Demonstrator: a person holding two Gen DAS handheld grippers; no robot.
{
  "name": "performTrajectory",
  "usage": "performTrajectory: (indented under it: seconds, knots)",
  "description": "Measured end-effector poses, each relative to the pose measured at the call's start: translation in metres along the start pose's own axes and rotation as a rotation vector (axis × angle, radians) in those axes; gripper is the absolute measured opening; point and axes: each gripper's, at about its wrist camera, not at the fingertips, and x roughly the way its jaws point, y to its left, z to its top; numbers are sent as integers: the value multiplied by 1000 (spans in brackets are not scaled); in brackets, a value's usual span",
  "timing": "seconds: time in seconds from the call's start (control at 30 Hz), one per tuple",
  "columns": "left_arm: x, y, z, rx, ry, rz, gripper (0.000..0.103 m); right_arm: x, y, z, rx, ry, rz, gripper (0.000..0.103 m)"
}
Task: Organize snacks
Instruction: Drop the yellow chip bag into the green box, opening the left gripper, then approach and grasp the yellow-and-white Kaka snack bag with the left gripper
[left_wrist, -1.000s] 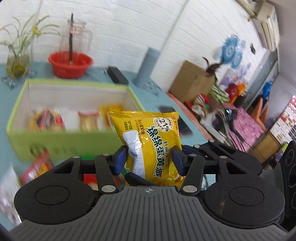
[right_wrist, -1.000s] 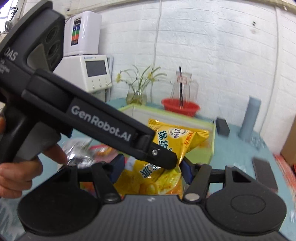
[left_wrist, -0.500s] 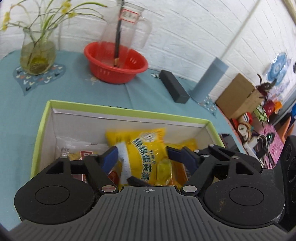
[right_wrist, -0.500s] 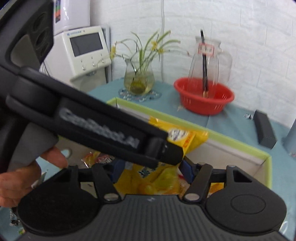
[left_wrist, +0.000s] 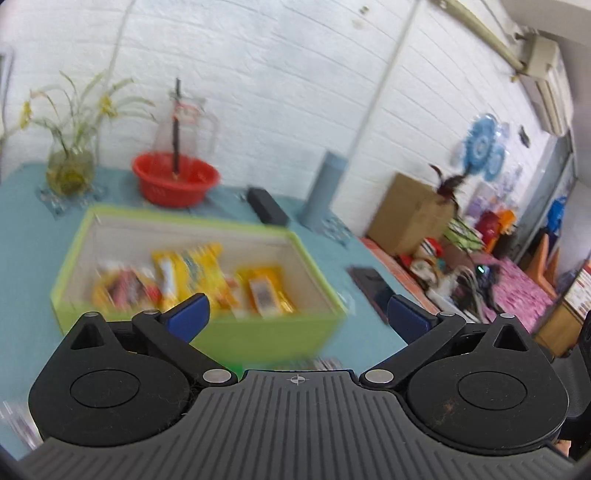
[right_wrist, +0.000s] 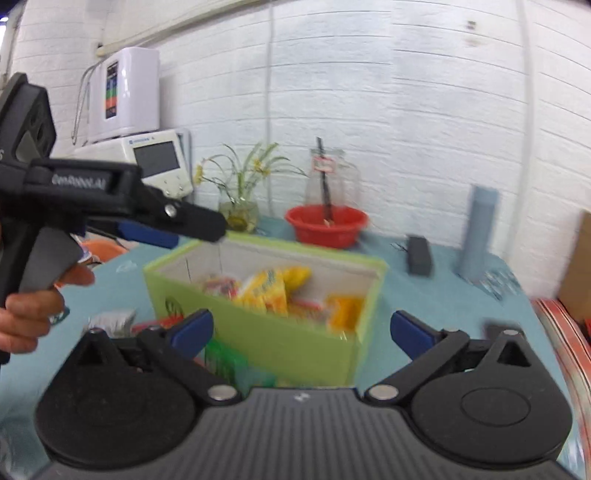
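A lime-green box stands on the teal table with several snack packets inside. A yellow snack bag lies in its middle, with an orange packet to its right. My left gripper hovers short of the box's near wall, its jaws opening wide with nothing between them. My right gripper does the same from the other near corner, also bare. In the right wrist view the left gripper shows side-on above the box's left rim, held by a hand.
Loose packets lie on the table left of the box. Behind it stand a red basin, a flower vase, a black case and a grey cylinder. A dark phone lies to the right.
Both grippers let go of the yellow bag, which now lies in the box. Both drew back from the box and their jaws spread wide.
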Motion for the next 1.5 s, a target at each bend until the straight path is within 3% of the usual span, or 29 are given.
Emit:
performTrajectory:
  seconds: [0.13, 0.23, 0.3, 0.4, 0.53, 0.67, 0.73, 0.8, 0.83, 0.9, 1.1, 1.17, 1.23, 1.3, 1.33, 1.5]
  knots:
    - [7, -25, -59, -59, 113, -83, 92, -52, -10, -72, 131, 80, -96, 102]
    - [22, -39, -87, -87, 189, -132, 92, -62, -14, -108, 212, 122, -126, 102]
    - [39, -50, -96, -72, 270, -157, 82, -59, -18, -120, 264, 149, -139, 102]
    - [59, -66, -100, -69, 341, -200, 79, -54, -22, -126, 290, 140, -122, 102]
    - [74, -81, -100, -22, 351, -140, 78, -40, -22, -119, 246, 162, -88, 92]
    - [88, -92, -105, 12, 389, -150, 77, -30, -20, -114, 207, 168, -84, 92]
    - [96, -96, -107, 44, 408, -130, 69, -26, -18, -113, 195, 168, -81, 92]
    - [102, -99, -110, 68, 435, -118, 53, -23, -15, -111, 169, 171, -86, 88]
    - [101, -100, -112, 88, 426, -117, 51, -23, -13, -111, 158, 173, -83, 83]
    - [97, -99, -115, 117, 428, -109, 33, -25, -7, -111, 150, 173, -60, 74]
    - [49, -64, -126, 67, 397, -71, 31, -28, 40, -112, 92, 185, 6, 71]
    - [32, -49, -129, 47, 373, -40, 34, -24, 57, -112, 75, 181, 66, 77]
    - [18, -34, -131, 21, 342, -7, 44, -19, 71, -110, 62, 176, 97, 77]
    - [5, -23, -129, -39, 310, -7, 73, -16, 78, -108, 58, 171, 79, 83]
    - [0, -19, -127, -53, 286, -10, 77, -17, 80, -108, 53, 166, 53, 93]
    - [-3, -18, -123, -50, 265, -14, 80, -25, 71, -105, 158, 168, 28, 93]
